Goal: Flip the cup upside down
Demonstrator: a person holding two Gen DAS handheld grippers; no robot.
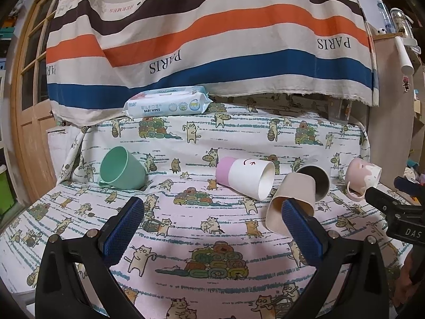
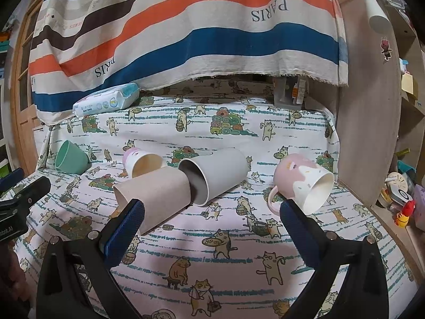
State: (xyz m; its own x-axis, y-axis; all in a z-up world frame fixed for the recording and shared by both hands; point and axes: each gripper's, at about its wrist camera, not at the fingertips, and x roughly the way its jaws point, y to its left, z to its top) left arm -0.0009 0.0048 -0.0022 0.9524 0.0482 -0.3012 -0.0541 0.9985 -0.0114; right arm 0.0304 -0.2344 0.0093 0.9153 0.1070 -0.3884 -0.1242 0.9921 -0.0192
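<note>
Several cups lie on their sides on the cat-print cloth. A green cup [image 1: 122,168] [image 2: 71,160] lies at the left. A pink-and-white cup [image 1: 245,177] [image 2: 143,161] lies mid-table. A beige cup [image 1: 290,204] [image 2: 155,195] touches a grey cup [image 1: 316,179] [image 2: 215,176]. A pink mug [image 1: 362,176] [image 2: 304,182] with a handle lies at the right. My left gripper [image 1: 212,220] is open and empty, its right finger in front of the beige cup. My right gripper [image 2: 211,219] is open and empty, between the beige cup and the mug.
A pack of baby wipes [image 1: 166,102] [image 2: 106,101] lies at the back left under a hanging striped cloth [image 1: 212,32]. A wooden door [image 1: 29,106] stands at the left. A wooden shelf unit [image 2: 372,106] with clutter stands at the right.
</note>
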